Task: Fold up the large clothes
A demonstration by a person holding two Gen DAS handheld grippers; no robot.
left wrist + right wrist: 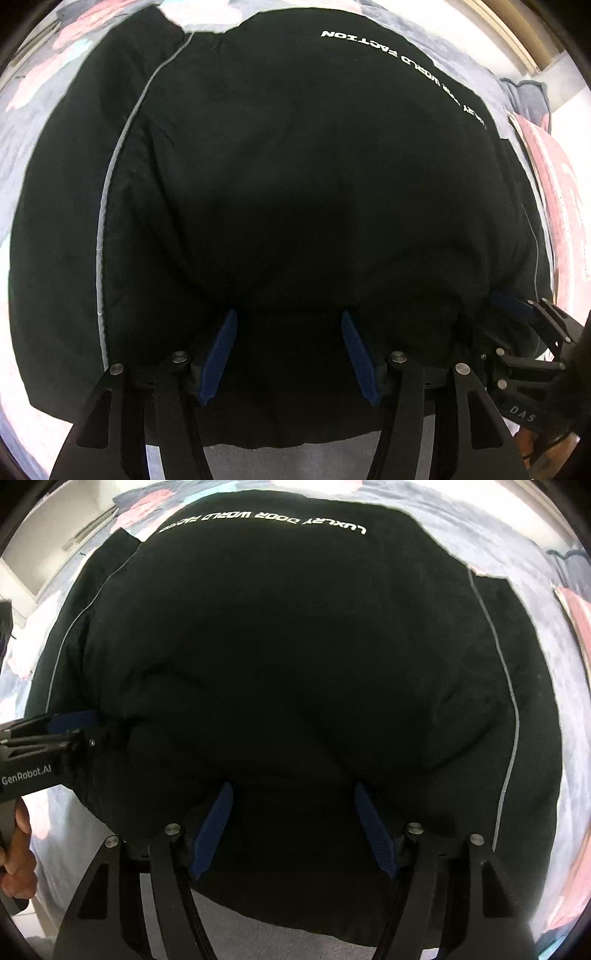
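Floral bedspread point(26, 122), mostly hidden under black garment point(295, 184) spread across it. Left gripper point(291, 354) jaws wide apart, near hem bunched between; grip unclear. Right gripper point(293, 830) same. Fabric detail lost in dark; white lettering point(262, 520) at far edge, partly blurred.

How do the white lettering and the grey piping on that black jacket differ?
The white lettering is bright, runs across the far part of the black jacket and reads upside down. The grey piping is duller, plain, and runs lengthwise in thin curved lines near each side. Both are light marks on dark fabric.
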